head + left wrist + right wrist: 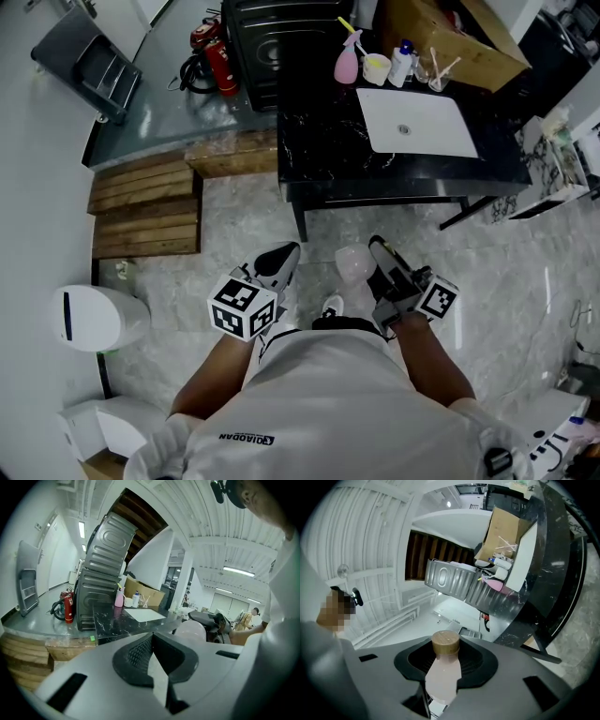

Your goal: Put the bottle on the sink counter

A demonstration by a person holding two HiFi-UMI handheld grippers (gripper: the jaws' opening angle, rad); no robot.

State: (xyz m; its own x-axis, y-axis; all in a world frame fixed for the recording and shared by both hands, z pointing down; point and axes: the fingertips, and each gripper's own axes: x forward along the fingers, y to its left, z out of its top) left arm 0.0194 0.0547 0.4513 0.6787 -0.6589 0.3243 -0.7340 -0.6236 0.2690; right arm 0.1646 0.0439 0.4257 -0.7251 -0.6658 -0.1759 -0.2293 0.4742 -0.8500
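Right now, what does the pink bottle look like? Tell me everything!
The bottle is pale, milky pink, plastic-looking, with a rounded body narrowing to a tan cap. The right gripper holds it, jaws pressing its body on both sides, cap pointing away from the hand. It hangs over the floor, short of the black sink counter.

Down to my left lies a stack of wooden pallets (145, 208), with another wooden slab (234, 153) just beside it at the edge of a grey platform (169, 117). On that platform I see two red fire extinguishers (217, 56) next to a coiled black hose (195, 73), and a grey rack (89, 61) well apart in the corner. A dark ribbed metal box (272, 42) stands close to the extinguishers. Farther right a pink spray bottle (347, 61), a pale cup (376, 67) and a blue-capped white bottle (402, 64) line up before a cardboard box (459, 37). A round white bin (94, 317) sits on the marble floor (525, 281).
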